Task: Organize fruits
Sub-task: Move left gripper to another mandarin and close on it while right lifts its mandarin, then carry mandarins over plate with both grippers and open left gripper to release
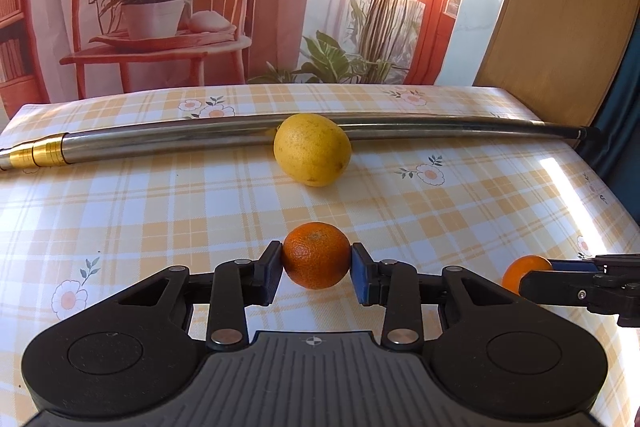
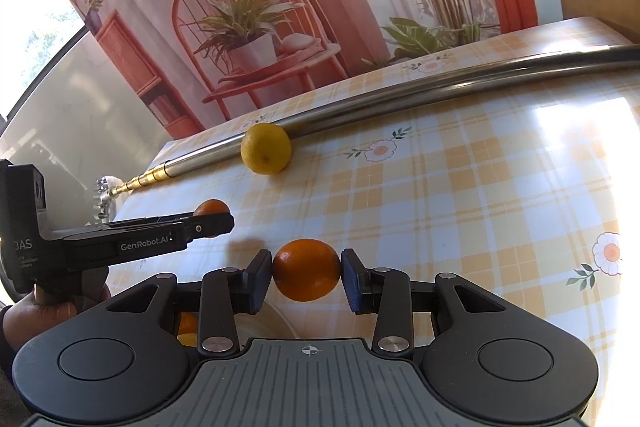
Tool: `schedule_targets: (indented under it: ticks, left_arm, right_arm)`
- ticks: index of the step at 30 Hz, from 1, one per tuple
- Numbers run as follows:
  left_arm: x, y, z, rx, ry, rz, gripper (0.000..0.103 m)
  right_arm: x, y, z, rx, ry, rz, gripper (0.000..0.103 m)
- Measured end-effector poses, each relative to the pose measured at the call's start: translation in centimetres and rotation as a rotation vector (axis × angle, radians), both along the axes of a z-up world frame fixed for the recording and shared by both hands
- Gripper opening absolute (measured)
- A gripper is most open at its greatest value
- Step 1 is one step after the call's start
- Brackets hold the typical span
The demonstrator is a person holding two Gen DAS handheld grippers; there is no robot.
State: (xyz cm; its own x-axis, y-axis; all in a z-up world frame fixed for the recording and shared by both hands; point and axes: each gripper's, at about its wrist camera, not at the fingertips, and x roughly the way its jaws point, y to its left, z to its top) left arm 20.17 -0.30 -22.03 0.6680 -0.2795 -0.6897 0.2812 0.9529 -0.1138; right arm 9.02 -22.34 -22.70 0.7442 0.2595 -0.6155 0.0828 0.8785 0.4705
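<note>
My left gripper [image 1: 316, 269] is shut on a dark orange mandarin [image 1: 316, 251], one pad touching each side. My right gripper [image 2: 306, 277] is shut on a smoother orange [image 2: 306, 267], held a little above the table. A yellow lemon [image 1: 312, 149] lies farther back against a metal pole, also visible as the lemon [image 2: 266, 148] in the right wrist view. Each gripper shows in the other's view: the right gripper [image 1: 536, 269] with its orange [image 1: 526, 265] at the far right, the left gripper [image 2: 216, 215] with its mandarin [image 2: 212, 207] at the left.
A long steel pole [image 1: 168, 143] with a gold end lies across the back of the plaid, flowered tablecloth [image 1: 460, 211]. A pale plate rim [image 2: 276, 323] and another orange [image 2: 186, 333] show under the right gripper. A hand [image 2: 36, 315] holds the left gripper. A printed backdrop stands behind.
</note>
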Motion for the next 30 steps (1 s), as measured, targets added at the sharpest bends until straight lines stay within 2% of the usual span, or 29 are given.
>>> schedule_targets:
  ticks: [15, 24, 30]
  left_arm:
    - [-9.5, 1.1, 3.4, -0.014, -0.084, -0.001, 0.038]
    - [-14.5, 1.2, 3.6, -0.029, -0.081, -0.025, 0.038]
    - [-16.7, 0.7, 3.1, -0.032, -0.051, -0.083, 0.038]
  right_arm:
    - [-2.8, 2.6, 1.9, -0.011, -0.044, 0.058, 0.035]
    - [-5.4, 4.4, 2.5, -0.022, -0.066, 0.094, 0.035]
    - [-6.8, 5.2, 3.0, -0.032, -0.073, 0.106, 0.035]
